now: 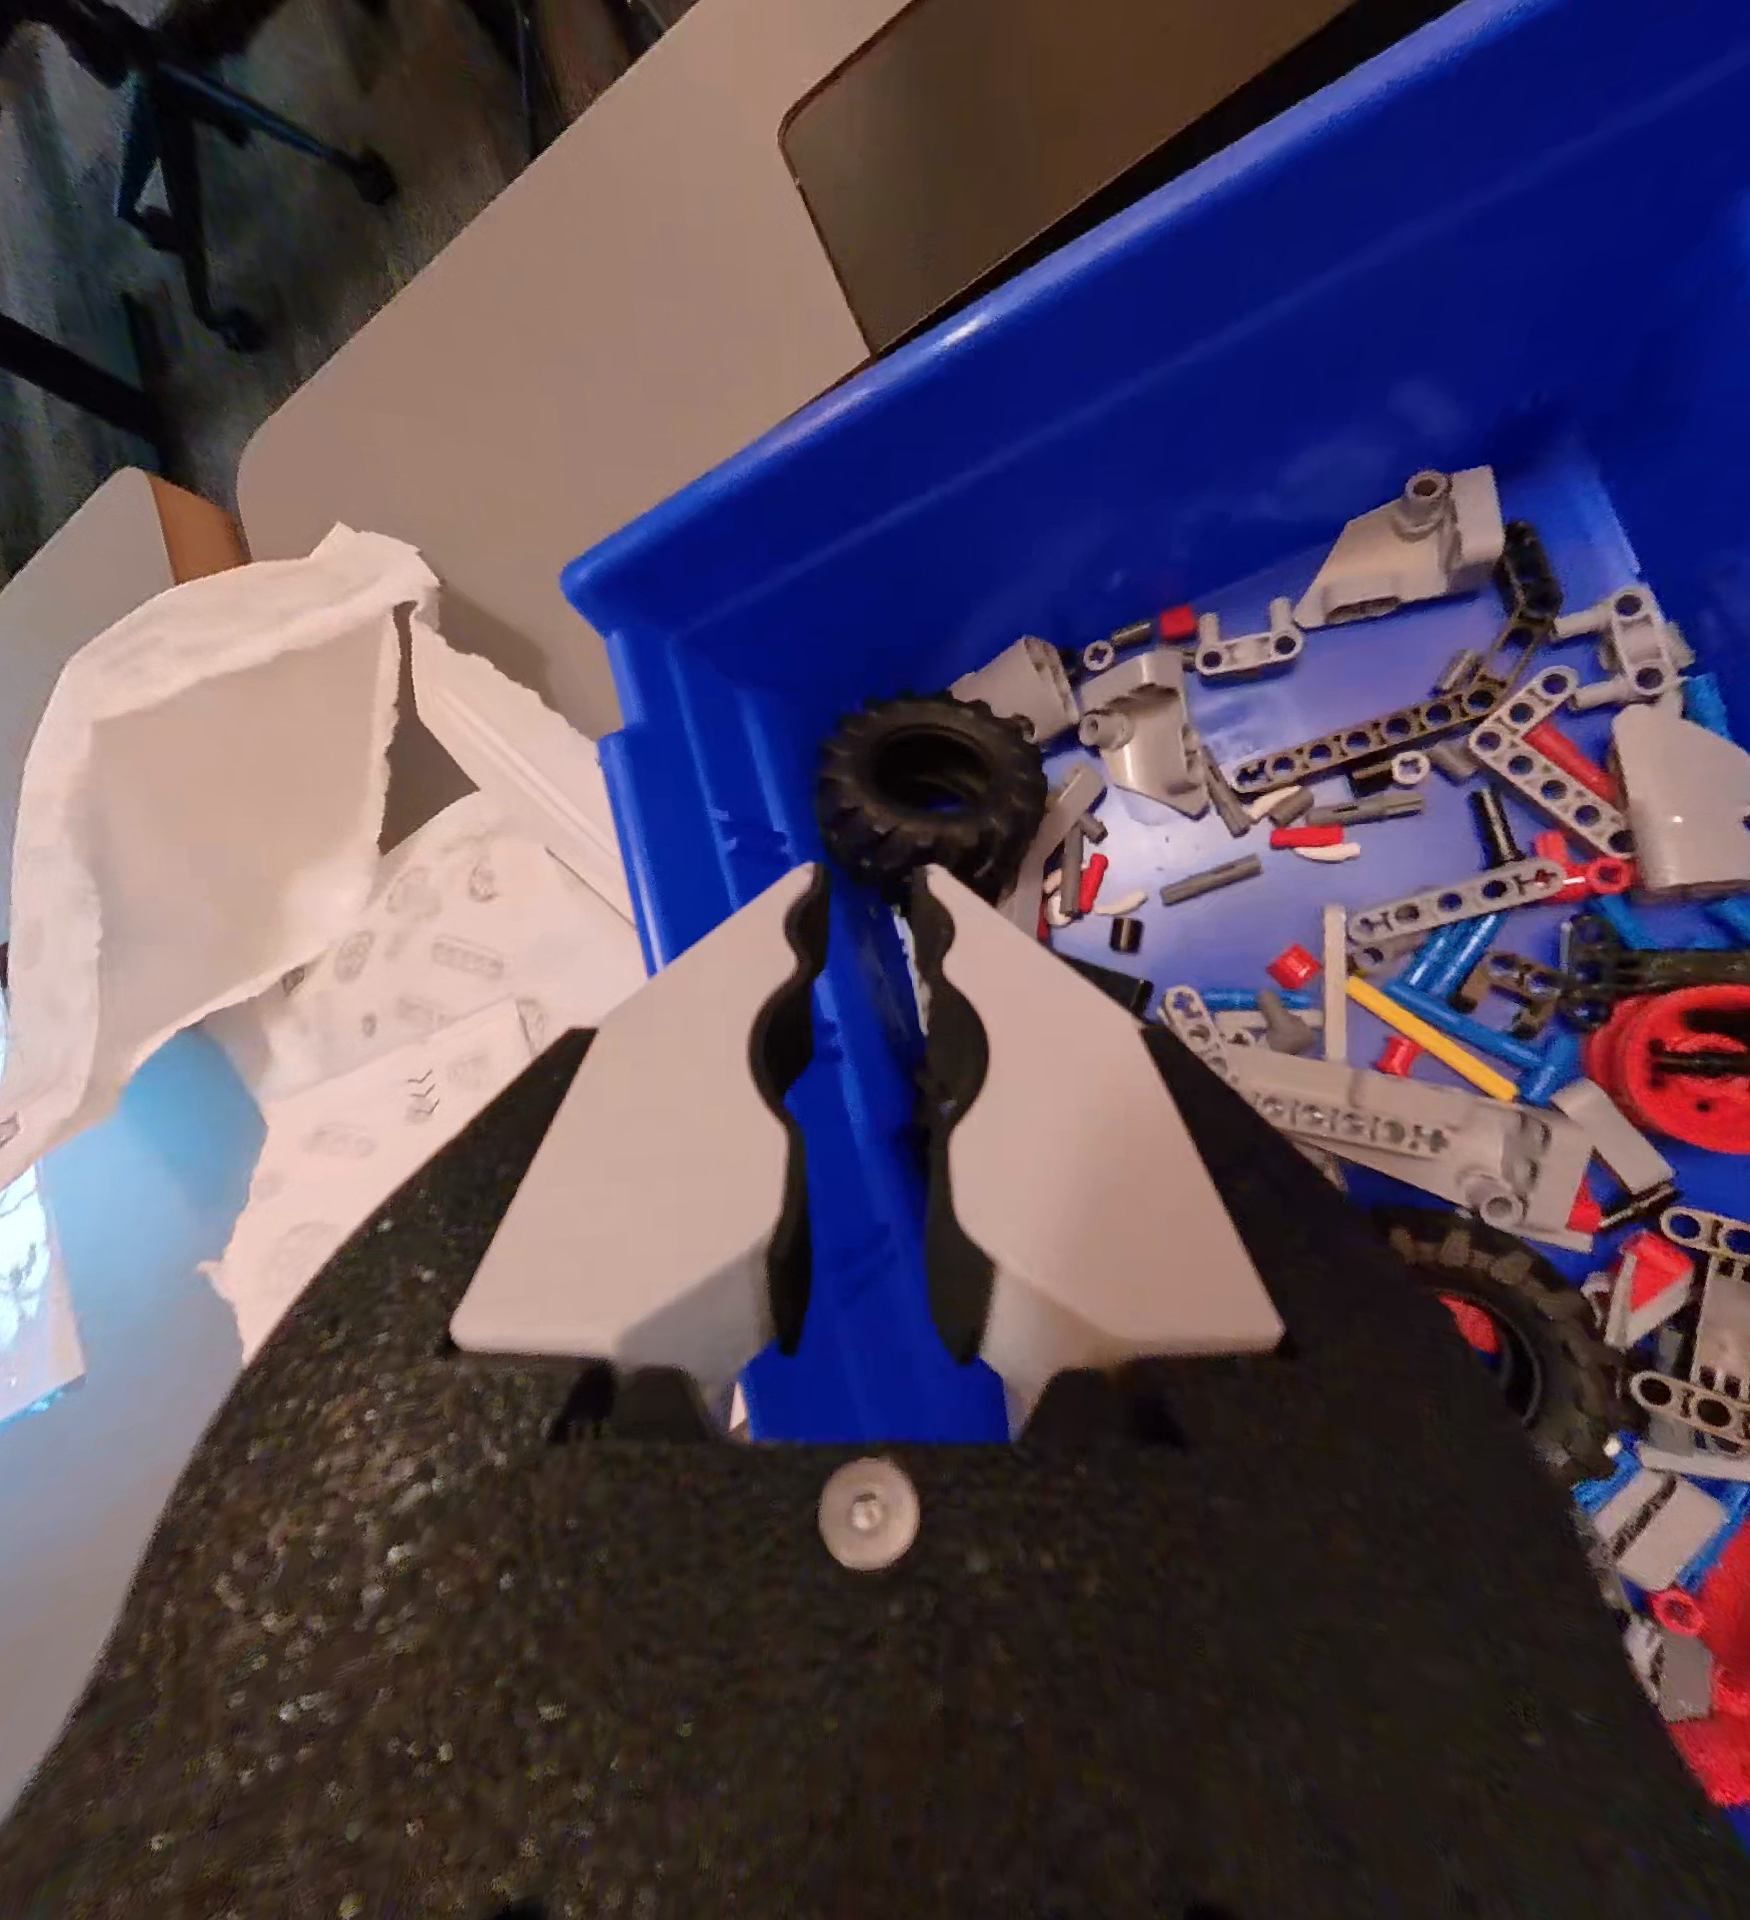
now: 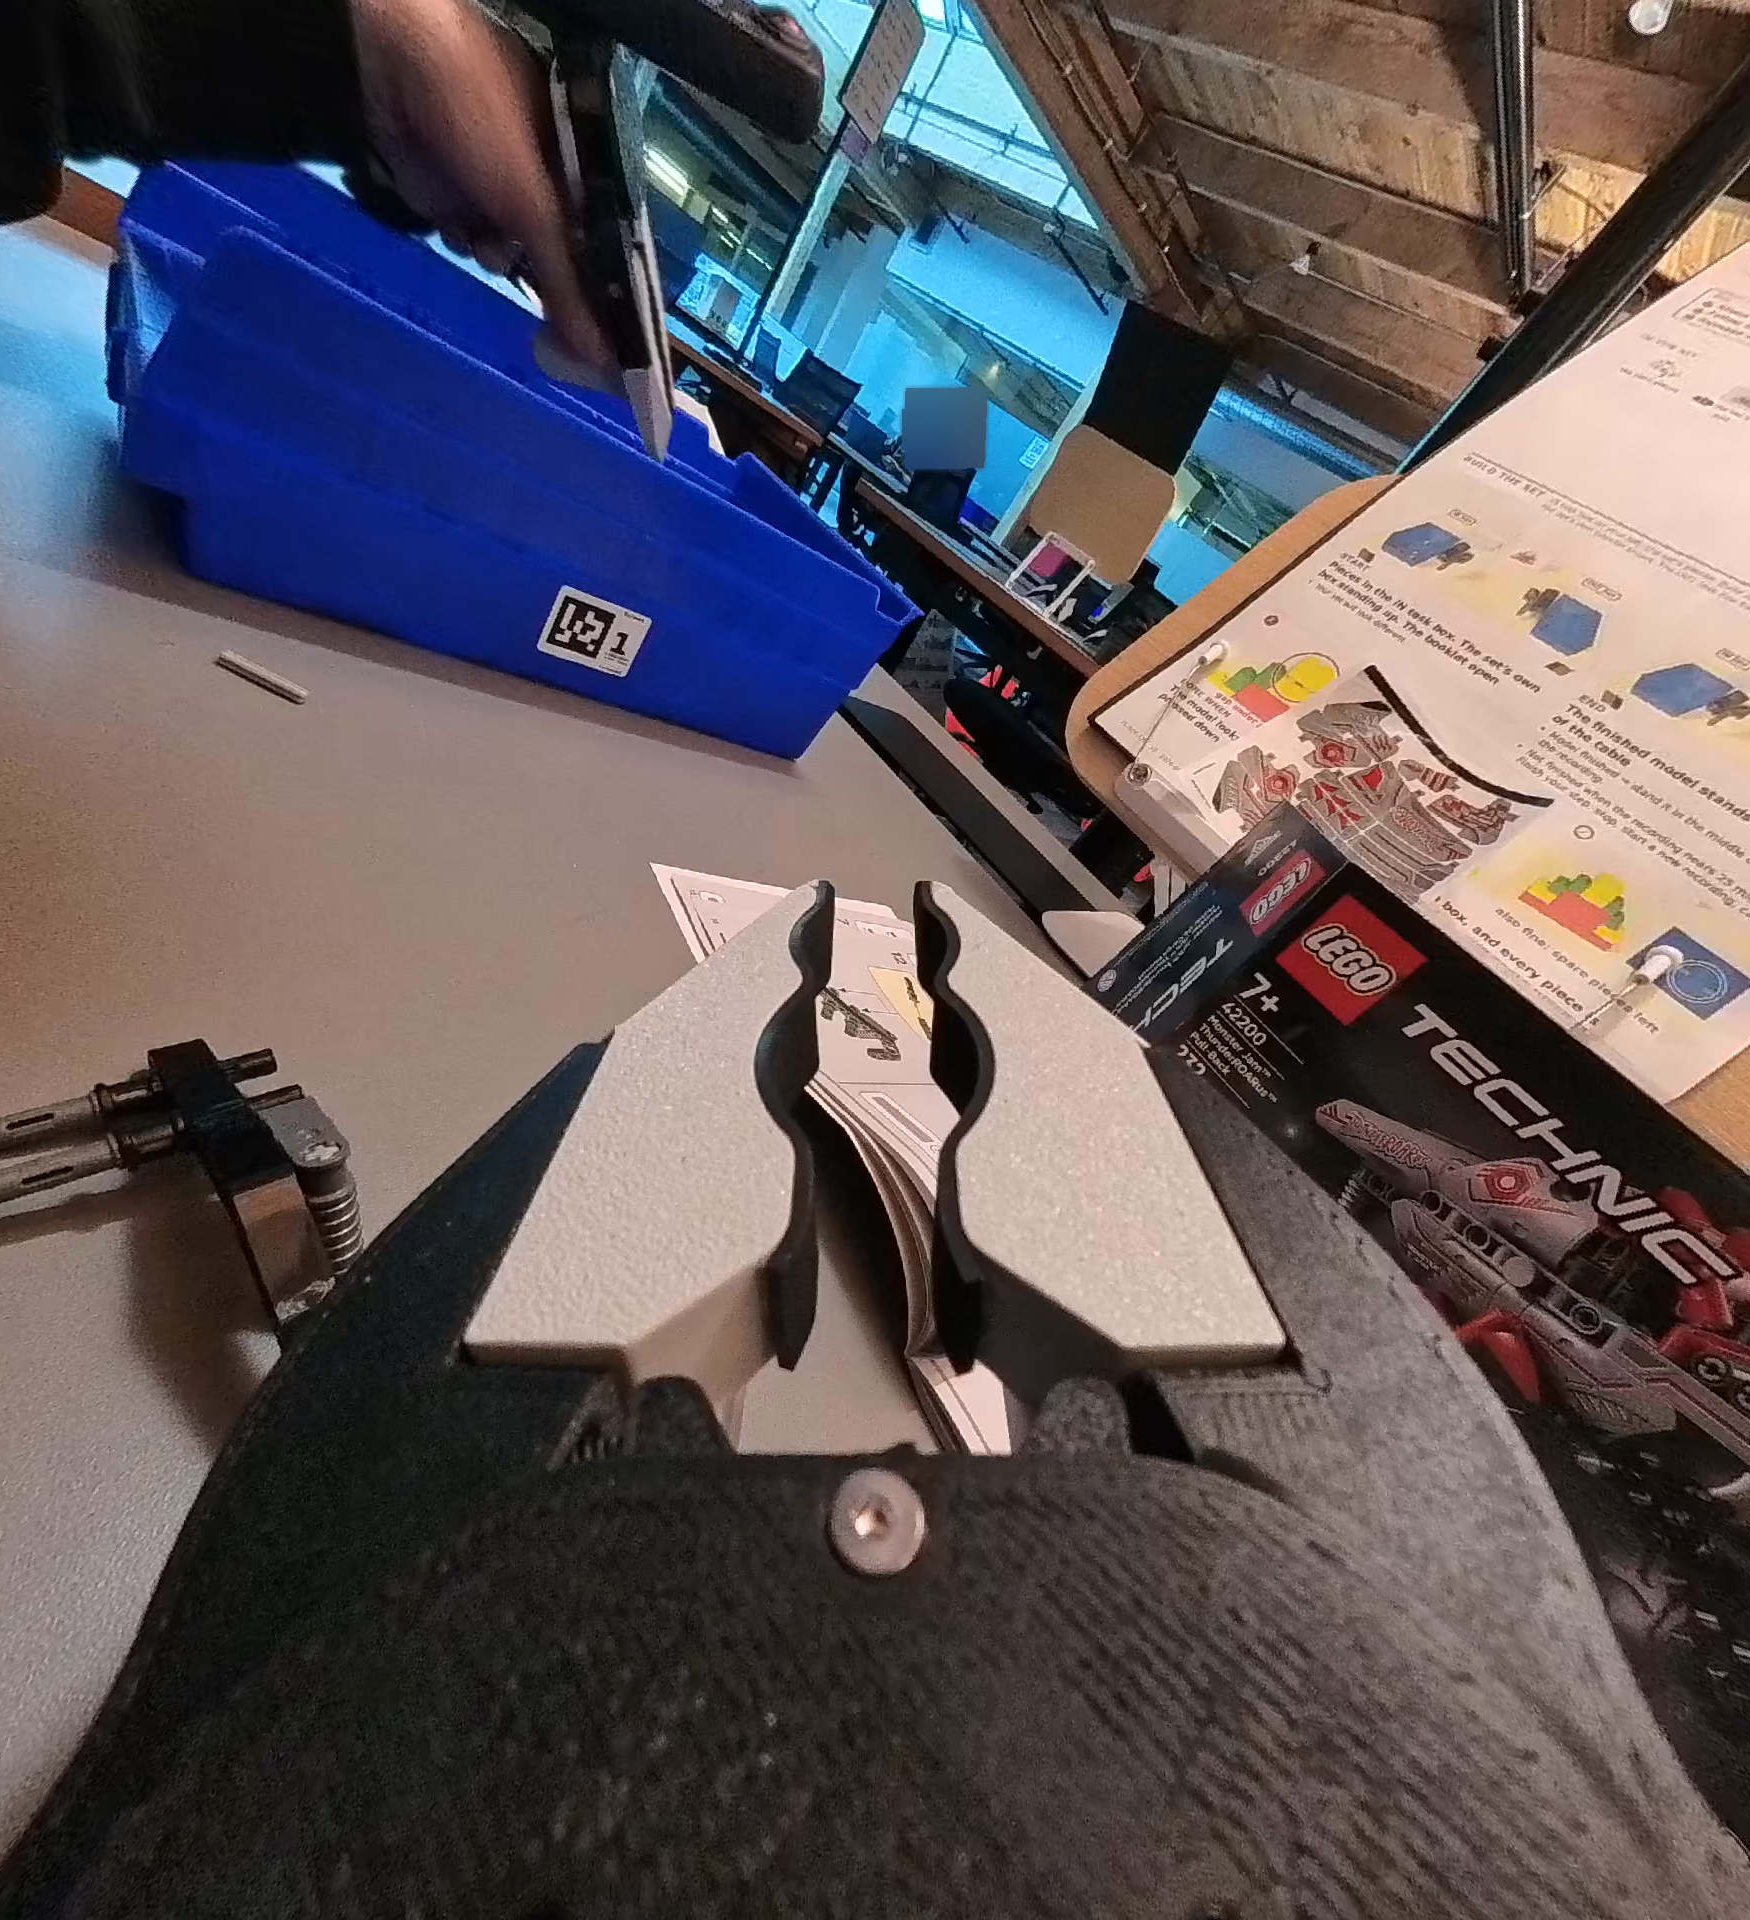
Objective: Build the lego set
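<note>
left gripper (image 1: 871, 883) sits over the near corner of the blue bin (image 1: 1214, 416), fingers parted with a narrow gap, nothing between them. a black tyre (image 1: 928, 805) lies just past the fingertips inside the bin, not gripped as far as i can tell. bin floor holds loose lego pieces (image 1: 1422, 831): grey beams, blue and red pins, a red wheel hub (image 1: 1702, 1060), a second tyre (image 1: 1515, 1340) lower right. torn white paper bag (image 1: 196, 831) and printed sheets lie on the table left of the bin.

right gripper (image 2: 871, 894) is low over the grey table (image 2: 227, 883), fingers apart, empty, pointing at the open instruction booklet (image 2: 871, 997). small partly built assembly (image 2: 175, 1132) with two grey pins lies on the table left of it. a lone grey axle (image 2: 263, 675) lies near the bin's front wall. lego box (image 2: 1473, 1122) lies to the right, an instruction board (image 2: 1577, 623) leaning behind it. the left gripper shows far off over the bin, held in a hand (image 2: 455, 156).
</note>
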`<state>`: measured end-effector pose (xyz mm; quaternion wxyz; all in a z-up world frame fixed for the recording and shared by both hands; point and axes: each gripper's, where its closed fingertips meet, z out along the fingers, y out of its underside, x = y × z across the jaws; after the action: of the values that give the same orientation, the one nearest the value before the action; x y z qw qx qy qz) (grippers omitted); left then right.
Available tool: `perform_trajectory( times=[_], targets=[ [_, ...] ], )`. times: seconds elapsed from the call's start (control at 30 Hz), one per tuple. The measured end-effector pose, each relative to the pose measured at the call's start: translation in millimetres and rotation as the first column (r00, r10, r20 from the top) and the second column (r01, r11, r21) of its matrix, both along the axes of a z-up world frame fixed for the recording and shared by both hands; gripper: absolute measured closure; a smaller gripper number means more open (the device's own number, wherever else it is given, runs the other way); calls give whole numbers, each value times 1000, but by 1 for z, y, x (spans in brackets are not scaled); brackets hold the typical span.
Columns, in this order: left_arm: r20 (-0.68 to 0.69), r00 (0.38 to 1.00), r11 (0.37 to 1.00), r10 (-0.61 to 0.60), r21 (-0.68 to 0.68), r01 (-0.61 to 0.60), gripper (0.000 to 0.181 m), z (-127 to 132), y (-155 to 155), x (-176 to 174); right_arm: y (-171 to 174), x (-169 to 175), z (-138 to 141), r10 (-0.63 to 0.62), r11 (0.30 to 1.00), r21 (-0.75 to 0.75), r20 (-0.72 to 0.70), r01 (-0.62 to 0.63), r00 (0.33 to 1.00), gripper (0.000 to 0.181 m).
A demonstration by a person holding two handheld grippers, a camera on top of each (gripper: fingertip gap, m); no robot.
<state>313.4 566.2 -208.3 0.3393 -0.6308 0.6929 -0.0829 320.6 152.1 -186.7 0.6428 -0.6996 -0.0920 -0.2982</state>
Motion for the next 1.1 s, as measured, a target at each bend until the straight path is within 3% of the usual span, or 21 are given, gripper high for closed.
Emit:
perform_trajectory(
  times=[0.03,0.17,0.27,0.5,0.57,0.63,0.7,0.73,0.83,1.0,1.1],
  targets=[
    [8,1000,1000,-6,0,6,168,0,-1,2,0,0,0,-1,1000,0,0,1,1000,168],
    [10,1000,998,-14,60,13,169,-3,2,8,0,0,-1,0,1000,-3,2,0,1000,168],
    [-8,999,977,-39,209,40,175,-3,8,16,0,0,-1,0,1000,-5,2,0,1000,168],
    [-179,982,833,-54,534,143,181,-20,18,24,1,-1,-2,2,1000,-12,7,-2,1000,169],
    [-209,975,848,-75,501,173,181,-23,11,21,1,-1,-2,2,1000,-11,6,-2,1000,168],
    [-195,974,914,-116,362,182,181,-27,-2,18,1,-1,-2,1,1000,-12,6,-1,1000,168],
    [-221,947,968,-234,41,248,181,-45,-37,6,1,-1,-2,2,1000,-15,7,-1,1000,168],
    [-252,928,962,-273,-82,261,181,-53,-50,-4,1,-1,-2,2,1000,-15,7,-2,1000,169],
    [-261,945,977,-199,16,210,181,-46,-28,-8,1,-1,-2,3,1000,-13,8,-3,1000,169],
    [-146,988,998,-56,7,58,159,-22,-9,-8,1,-2,-2,7,1000,-14,7,-7,1000,168],
    [-64,993,995,-103,11,104,145,-11,-14,4,2,-2,-3,9,1000,-19,10,-9,1000,168]
  ],
)
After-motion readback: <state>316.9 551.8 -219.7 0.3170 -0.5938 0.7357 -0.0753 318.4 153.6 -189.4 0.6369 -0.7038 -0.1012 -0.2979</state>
